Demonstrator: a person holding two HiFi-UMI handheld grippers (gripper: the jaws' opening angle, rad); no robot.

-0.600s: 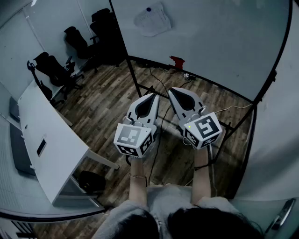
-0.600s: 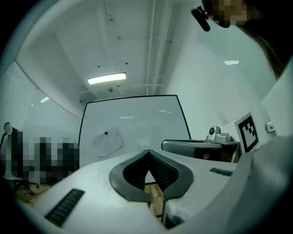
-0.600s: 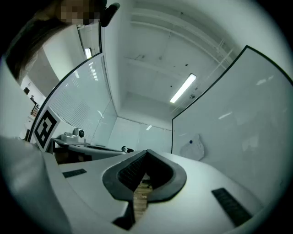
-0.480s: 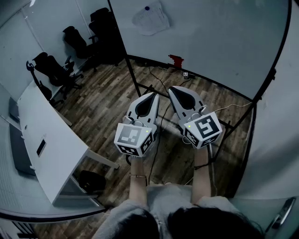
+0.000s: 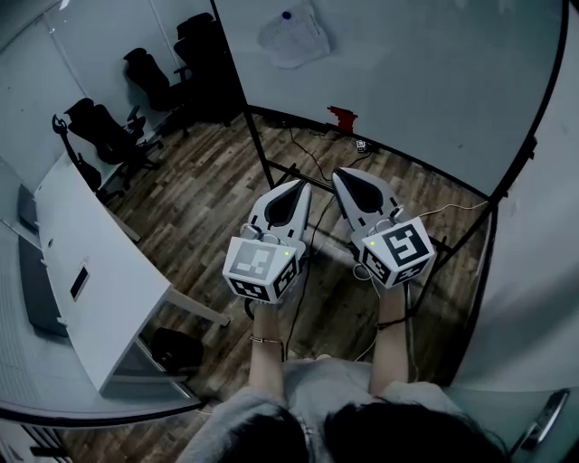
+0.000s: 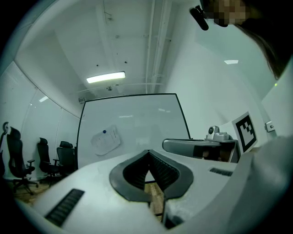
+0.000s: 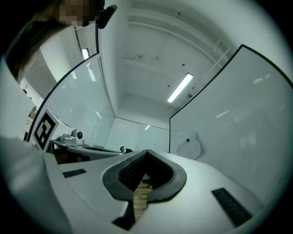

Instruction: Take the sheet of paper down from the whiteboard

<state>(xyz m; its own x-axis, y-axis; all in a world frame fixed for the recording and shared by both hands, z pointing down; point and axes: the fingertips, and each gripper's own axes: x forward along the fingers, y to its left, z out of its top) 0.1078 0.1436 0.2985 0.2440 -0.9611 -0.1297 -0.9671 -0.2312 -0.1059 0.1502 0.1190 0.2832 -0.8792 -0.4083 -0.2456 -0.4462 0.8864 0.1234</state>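
A white sheet of paper (image 5: 295, 38) hangs on the whiteboard (image 5: 407, 72), pinned by a small blue magnet (image 5: 287, 15) at its top. The left gripper view shows the sheet of paper (image 6: 106, 140) left of centre on the board; the right gripper view shows the sheet of paper (image 7: 189, 148) far off to the right. Both grippers are held side by side in front of the person, well short of the board. My left gripper (image 5: 298, 186) is shut and holds nothing. My right gripper (image 5: 341, 175) is shut too, with nothing between its jaws.
A red object (image 5: 343, 118) sits on the floor at the board's foot, with cables (image 5: 308, 158) trailing across the wooden floor. A white desk (image 5: 99, 271) stands at the left. Several black office chairs (image 5: 113, 136) stand at the back left. A glass partition (image 5: 520, 253) runs along the right.
Both grippers have drifted a touch to the right in the head view; otherwise nothing has visibly changed.
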